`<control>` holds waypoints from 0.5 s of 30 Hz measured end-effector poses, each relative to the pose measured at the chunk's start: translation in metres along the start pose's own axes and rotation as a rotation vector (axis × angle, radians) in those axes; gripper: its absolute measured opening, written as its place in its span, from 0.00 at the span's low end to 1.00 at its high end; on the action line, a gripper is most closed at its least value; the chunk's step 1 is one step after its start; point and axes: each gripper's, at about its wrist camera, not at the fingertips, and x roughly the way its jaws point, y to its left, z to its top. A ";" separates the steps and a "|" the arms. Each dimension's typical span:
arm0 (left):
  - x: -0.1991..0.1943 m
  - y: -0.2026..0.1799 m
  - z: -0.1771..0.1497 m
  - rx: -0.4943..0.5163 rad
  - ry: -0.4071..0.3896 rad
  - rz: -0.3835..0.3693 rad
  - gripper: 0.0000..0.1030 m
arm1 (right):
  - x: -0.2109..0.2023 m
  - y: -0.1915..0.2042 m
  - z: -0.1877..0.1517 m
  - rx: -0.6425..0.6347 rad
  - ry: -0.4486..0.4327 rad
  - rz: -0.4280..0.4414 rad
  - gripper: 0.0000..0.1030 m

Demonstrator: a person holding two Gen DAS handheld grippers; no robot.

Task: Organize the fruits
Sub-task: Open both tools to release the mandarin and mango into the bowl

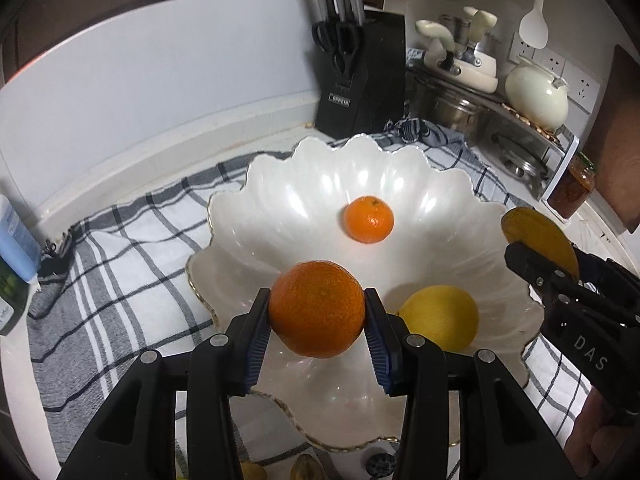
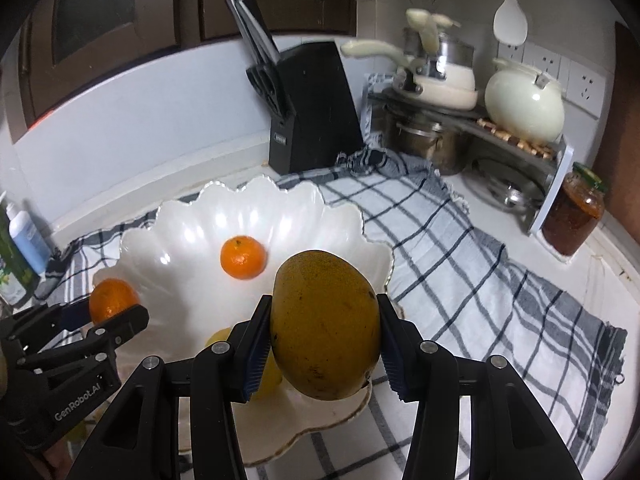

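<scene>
**Carrying two fruits to the bowl at once**

Left wrist view first: the left gripper [image 1: 316, 314] has its jaws clamped on a big orange [image 1: 317, 309], poised over the near rim of the scalloped white bowl [image 1: 248, 184]. Inside, a small orange [image 1: 369, 219] sits at centre and a yellow fruit [image 1: 442, 316] lies at 5 o'clock. At 3 o'clock the right gripper [image 1: 538, 258] arrives.

Over to the right wrist view: jaws clamped on a mango [image 2: 326, 324], pads on its flanks, hanging above the bowl's near-right edge. The bowl rests on a checked cloth [image 2: 480, 280] spread over the desk.

The danger? Both grippers are crowding one bowl, so a knock between them could jar a fruit loose. A drop from this height could bounce the heavy mango off the rim, or send the orange rolling onto the cloth.
</scene>
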 end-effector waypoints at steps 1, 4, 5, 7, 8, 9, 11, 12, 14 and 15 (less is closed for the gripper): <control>0.001 0.000 -0.001 -0.001 0.006 -0.001 0.43 | 0.003 0.000 0.000 0.002 0.011 0.003 0.48; 0.002 0.000 -0.002 0.004 0.016 -0.008 0.49 | 0.010 -0.001 -0.001 0.005 0.047 0.013 0.49; 0.001 0.000 -0.002 0.006 0.012 -0.007 0.58 | 0.011 -0.002 -0.001 0.011 0.053 0.017 0.49; -0.004 0.000 -0.001 0.003 -0.006 0.010 0.67 | 0.009 -0.004 -0.001 0.021 0.049 0.008 0.58; -0.006 0.000 0.000 0.002 -0.012 0.012 0.67 | 0.006 -0.004 0.000 0.023 0.037 -0.004 0.69; -0.008 0.000 0.000 0.001 -0.011 0.013 0.67 | 0.002 -0.004 0.001 0.023 0.020 -0.019 0.74; -0.011 0.001 0.001 -0.002 -0.012 0.013 0.69 | -0.007 -0.003 0.004 0.015 -0.009 -0.048 0.81; -0.014 0.002 0.002 -0.003 -0.017 0.015 0.71 | -0.012 -0.002 0.005 0.008 -0.019 -0.063 0.82; -0.021 0.003 0.002 -0.006 -0.029 0.027 0.77 | -0.019 -0.002 0.007 0.008 -0.029 -0.076 0.83; -0.026 0.004 0.002 -0.008 -0.040 0.033 0.78 | -0.022 -0.001 0.008 0.008 -0.033 -0.076 0.83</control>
